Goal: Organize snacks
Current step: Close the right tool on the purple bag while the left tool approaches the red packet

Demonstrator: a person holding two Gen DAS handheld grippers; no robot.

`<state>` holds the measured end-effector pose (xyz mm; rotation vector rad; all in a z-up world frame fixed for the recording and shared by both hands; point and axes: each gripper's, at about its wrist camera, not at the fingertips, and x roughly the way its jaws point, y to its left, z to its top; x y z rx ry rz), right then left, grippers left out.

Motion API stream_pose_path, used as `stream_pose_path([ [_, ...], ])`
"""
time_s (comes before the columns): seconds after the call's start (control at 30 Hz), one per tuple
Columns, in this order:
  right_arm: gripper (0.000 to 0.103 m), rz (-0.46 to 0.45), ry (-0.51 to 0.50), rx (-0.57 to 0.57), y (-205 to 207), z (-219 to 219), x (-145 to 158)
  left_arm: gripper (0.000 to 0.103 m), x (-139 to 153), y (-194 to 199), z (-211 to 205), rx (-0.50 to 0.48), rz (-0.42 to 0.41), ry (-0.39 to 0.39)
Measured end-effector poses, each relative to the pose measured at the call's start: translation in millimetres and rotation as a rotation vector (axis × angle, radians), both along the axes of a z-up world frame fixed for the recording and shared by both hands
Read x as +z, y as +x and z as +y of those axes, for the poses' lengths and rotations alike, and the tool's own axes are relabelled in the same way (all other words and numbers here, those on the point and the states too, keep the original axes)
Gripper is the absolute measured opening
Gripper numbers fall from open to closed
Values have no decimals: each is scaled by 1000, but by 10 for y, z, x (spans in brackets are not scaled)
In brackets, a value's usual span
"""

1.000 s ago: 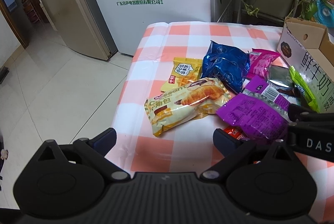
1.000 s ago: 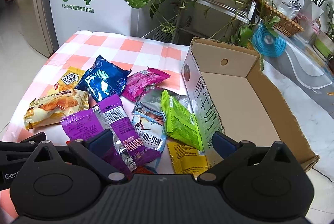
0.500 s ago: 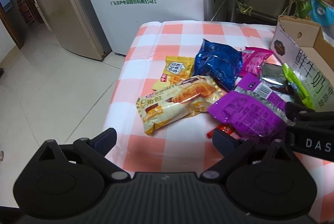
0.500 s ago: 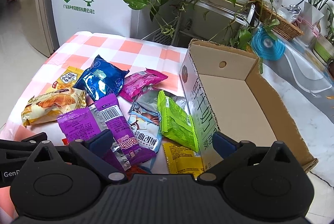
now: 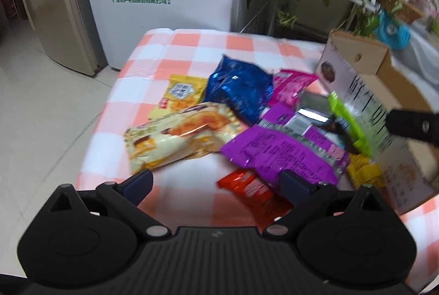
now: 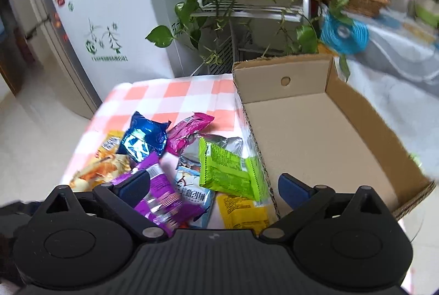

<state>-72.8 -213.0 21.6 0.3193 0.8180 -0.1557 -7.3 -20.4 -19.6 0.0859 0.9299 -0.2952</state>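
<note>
Right gripper [image 6: 214, 185]: jaws wide, just narrowing slightly, nothing clamped (green packet [image 6: 229, 171] lies ahead between the fingers, leaning on the cardboard box [image 6: 323, 135] wall). The box is ahead to the right. Left gripper [image 5: 216, 179]: jaws wide, empty; red packet [image 5: 255, 193] between its fingers, purple packet [image 5: 279, 155] just beyond, croissant packet [image 5: 178, 135] ahead-left.

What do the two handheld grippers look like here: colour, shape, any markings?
Both the left gripper and the right gripper are matte black, with a ribbed body, two round discs with triangular cut-outs, silver pivot screws, angled link arms and dark blue pads. No cables or sleeves show.
</note>
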Motion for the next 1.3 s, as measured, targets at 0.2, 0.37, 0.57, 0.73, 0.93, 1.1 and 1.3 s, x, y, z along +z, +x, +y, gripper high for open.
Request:
stream_pose_path([
  [0.2, 93, -16, -29, -1, -49, -20, 7, 99, 79, 30, -107, -4, -43, -95],
  [0.37, 88, -32, -20, -26, -103, -97, 30, 100, 114, 84, -230, -22, -62, -139],
  [0.57, 87, -22, -37, -13, -77, -55, 3, 100, -25, 216, -391, -16, -31, -157],
  [0.73, 87, -8, -21, -10, -43, -68, -35, 101, -171, 223, -359, -1, 3, -117],
  [0.93, 87, 5, -20, 9, -17, -28, -60, 101, -173, 139, -61, 36, 19, -99],
  [1.1, 87, 22, -1, 54, 21, 46, -92, 102, -116, 53, 218, 81, 19, -76],
  [1.3, 87, 52, 75, 120, 103, 141, -172, 102, -187, -78, 476, 150, 34, 31],
])
